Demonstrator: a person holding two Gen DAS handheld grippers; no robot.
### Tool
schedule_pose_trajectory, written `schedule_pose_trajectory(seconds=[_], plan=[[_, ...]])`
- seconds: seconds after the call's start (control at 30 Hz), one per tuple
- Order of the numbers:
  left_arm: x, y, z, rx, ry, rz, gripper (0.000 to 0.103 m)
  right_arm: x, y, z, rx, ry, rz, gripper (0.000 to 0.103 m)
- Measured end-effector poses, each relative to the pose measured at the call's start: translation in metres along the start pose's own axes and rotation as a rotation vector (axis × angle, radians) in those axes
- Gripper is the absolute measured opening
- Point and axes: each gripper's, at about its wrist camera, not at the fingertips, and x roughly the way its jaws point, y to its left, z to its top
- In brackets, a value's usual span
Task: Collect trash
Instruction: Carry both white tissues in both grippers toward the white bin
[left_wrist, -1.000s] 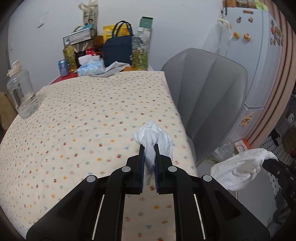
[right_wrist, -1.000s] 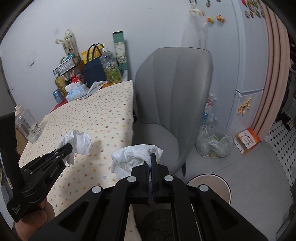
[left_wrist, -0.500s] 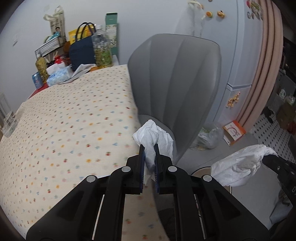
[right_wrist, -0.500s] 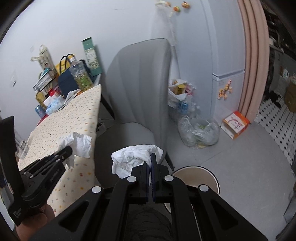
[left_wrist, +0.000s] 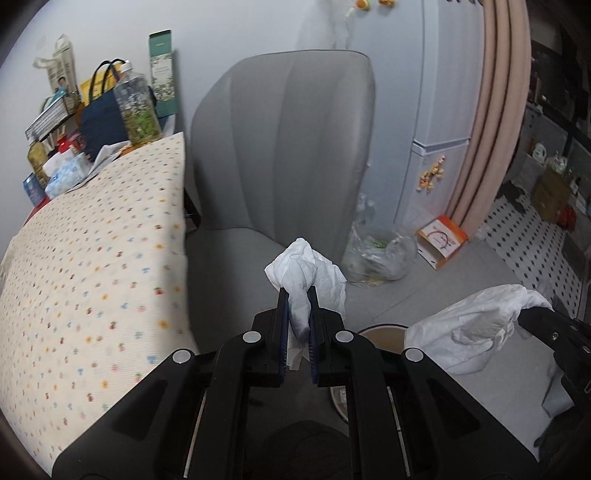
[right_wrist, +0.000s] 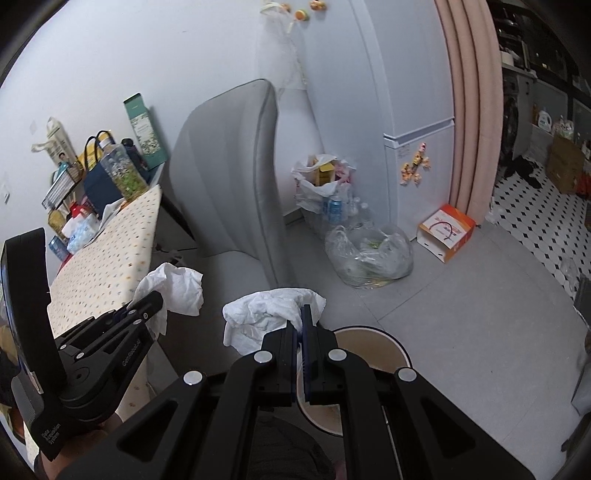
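Now both grippers hold trash — left gripper jaws pinch a crumpled tissue, right gripper jaws squeeze a white wad above the bin.

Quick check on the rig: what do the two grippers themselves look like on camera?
Both the left gripper and right gripper are matte black linkage frames with silver round pivot screws and blue ribbed pads. Seen from the right wrist view, the left one's side carries small white lettering.

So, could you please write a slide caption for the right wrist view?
Right gripper and left gripper each clamp a crumpled tissue above a round bin beside the grey chair.
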Motion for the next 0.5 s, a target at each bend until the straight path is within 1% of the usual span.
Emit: schedule_pose_trajectory(seconds=[0.1,0.2,0.23,0.27,0.3,0.33,0.37,0.43,0.5], plan=[[0.004,-0.008,0.0,0.012,0.005,-0.004,0.01,0.005,-0.012,0.0,0.018,0.004,-0.018,0.004],[0.006,-0.014,0.001,0.019,0.01,-0.003,0.01,0.01,-0.02,0.0,0.024,0.003,-0.045,0.009],[0.007,-0.015,0.001,0.021,0.011,-0.002,0.01,0.014,-0.024,0.0,0.035,0.015,-0.047,0.016],[0.008,-0.017,0.001,0.024,0.013,-0.001,0.01,0.015,-0.027,-0.001,0.044,0.012,-0.051,0.04],[0.008,-0.018,0.0,0.025,0.013,-0.001,0.01,0.014,-0.029,-0.001,0.049,0.003,-0.059,0.056],[0.008,-0.019,0.0,0.028,0.015,-0.001,0.01,0.011,-0.031,-0.003,0.051,-0.015,-0.08,0.056],[0.009,-0.02,0.001,0.032,0.016,-0.001,0.01,0.011,-0.033,-0.003,0.05,-0.018,-0.082,0.056],[0.011,-0.023,0.0,0.037,0.021,-0.004,0.01,0.012,-0.038,-0.004,0.063,-0.01,-0.078,0.056],[0.011,-0.025,0.0,0.043,0.022,-0.008,0.01,0.01,-0.043,-0.005,0.071,-0.011,-0.091,0.056]])
